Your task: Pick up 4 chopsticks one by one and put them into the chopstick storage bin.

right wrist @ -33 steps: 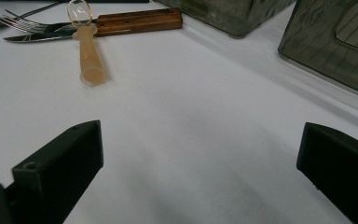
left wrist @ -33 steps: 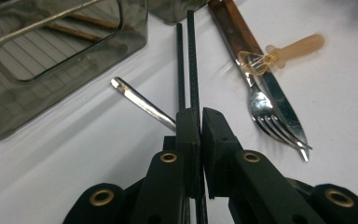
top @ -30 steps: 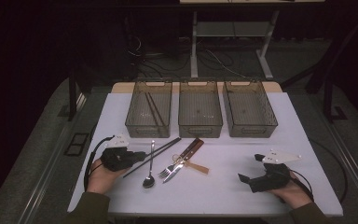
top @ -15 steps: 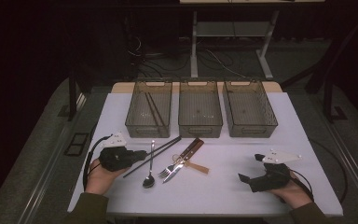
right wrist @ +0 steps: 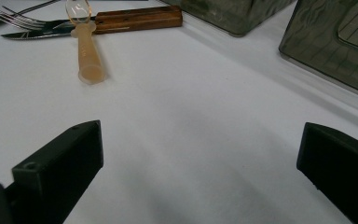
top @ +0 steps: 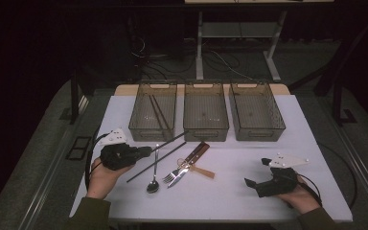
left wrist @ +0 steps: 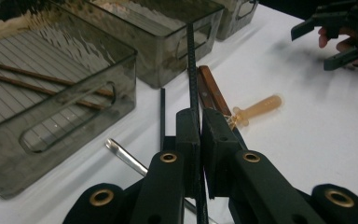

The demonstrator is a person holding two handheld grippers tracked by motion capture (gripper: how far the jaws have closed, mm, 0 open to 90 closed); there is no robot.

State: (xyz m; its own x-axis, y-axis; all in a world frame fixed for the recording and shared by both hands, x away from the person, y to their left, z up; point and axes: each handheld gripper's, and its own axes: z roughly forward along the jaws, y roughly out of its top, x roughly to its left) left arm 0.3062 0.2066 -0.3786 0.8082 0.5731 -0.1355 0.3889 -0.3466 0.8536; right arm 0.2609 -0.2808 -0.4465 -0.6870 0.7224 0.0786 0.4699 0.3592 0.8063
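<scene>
Here the left hand-held gripper (left wrist: 199,140) clamps a black chopstick (left wrist: 192,70), pointing level.

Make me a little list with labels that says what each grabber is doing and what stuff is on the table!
Left gripper: shut on a thin black chopstick, one end lifted toward the bins
Right gripper: open, holding nothing, low over the white table
Loose cutlery: second black chopstick, silver metal spoon, silver fork, wooden-handled knife, small amber plastic spoon
Bins: three smoky clear plastic bins in a row
Left bin: holds two brown chopsticks
</scene>
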